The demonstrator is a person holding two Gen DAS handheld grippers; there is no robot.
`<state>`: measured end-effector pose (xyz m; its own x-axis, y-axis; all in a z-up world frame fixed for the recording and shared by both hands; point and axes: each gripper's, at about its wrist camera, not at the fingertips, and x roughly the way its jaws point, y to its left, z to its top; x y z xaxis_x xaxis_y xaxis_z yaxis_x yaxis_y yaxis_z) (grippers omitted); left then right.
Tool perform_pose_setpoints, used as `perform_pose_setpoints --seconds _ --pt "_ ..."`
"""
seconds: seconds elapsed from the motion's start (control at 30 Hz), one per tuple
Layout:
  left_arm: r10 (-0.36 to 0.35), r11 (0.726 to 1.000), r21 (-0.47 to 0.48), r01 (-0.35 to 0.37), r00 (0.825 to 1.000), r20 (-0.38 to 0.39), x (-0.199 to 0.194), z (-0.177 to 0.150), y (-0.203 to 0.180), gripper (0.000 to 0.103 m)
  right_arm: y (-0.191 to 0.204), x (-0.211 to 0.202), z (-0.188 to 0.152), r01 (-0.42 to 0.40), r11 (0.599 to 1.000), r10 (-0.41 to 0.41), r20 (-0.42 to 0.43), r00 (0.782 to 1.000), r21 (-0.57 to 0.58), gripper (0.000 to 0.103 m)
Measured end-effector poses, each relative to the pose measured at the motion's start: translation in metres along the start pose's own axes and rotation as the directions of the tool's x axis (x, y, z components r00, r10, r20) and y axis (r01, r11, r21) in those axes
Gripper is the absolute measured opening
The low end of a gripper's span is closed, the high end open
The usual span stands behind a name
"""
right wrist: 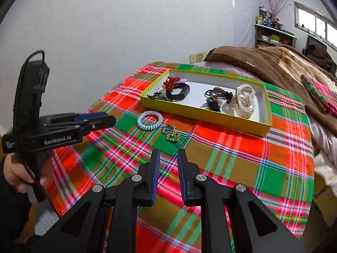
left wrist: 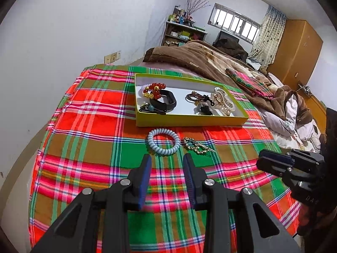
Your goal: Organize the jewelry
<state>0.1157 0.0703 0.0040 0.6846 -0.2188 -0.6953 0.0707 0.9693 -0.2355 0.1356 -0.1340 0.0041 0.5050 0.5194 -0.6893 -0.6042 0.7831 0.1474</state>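
A yellow-green box (left wrist: 189, 124) (right wrist: 210, 116) with a white floor lies on the plaid cloth. It holds a red bead bracelet (left wrist: 154, 87) (right wrist: 170, 82), a black band (left wrist: 169, 103) (right wrist: 179, 93), dark bead strings (left wrist: 195, 97) (right wrist: 217, 92) and a clear claw clip (left wrist: 223, 101) (right wrist: 245, 99). In front of the box lie a pale blue spiral hair tie (left wrist: 163, 152) (right wrist: 147, 127) and a gold rhinestone clip (left wrist: 197, 146) (right wrist: 171, 133). My left gripper (left wrist: 167, 158) (right wrist: 101, 119) hovers open just short of the spiral tie. My right gripper (right wrist: 169, 152) (left wrist: 263, 158) stands open near the gold clip, holding nothing.
The plaid cloth (left wrist: 94, 109) covers the bed's near end, which falls away toward a white wall on the left. A brown blanket (left wrist: 200, 57) and a folded plaid cloth (left wrist: 250, 82) lie behind the box. A person's hand (right wrist: 16, 172) grips the left tool's handle.
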Motion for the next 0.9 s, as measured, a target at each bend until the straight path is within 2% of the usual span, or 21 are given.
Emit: perform_pose_setpoints --seconds 0.17,0.3,0.6,0.9 --pt "-0.011 1.0 -0.007 0.011 1.0 -0.028 0.018 0.008 0.007 0.032 0.0 0.028 0.008 -0.004 0.999 0.003 -0.034 0.999 -0.037 0.018" --pt "-0.014 1.0 -0.019 0.013 0.999 -0.053 0.035 0.013 0.013 0.032 -0.003 0.048 0.013 -0.013 0.999 0.01 -0.06 0.998 -0.053 0.027" --pt "-0.009 0.999 -0.035 0.007 0.997 -0.079 0.056 0.015 0.021 0.032 -0.006 0.079 0.027 -0.024 0.997 0.018 -0.098 0.995 -0.067 0.027" --pt "-0.013 1.0 -0.029 0.01 0.995 -0.094 0.067 0.017 0.023 0.032 0.0 0.095 0.025 -0.013 0.994 -0.002 -0.134 0.991 -0.108 0.025"
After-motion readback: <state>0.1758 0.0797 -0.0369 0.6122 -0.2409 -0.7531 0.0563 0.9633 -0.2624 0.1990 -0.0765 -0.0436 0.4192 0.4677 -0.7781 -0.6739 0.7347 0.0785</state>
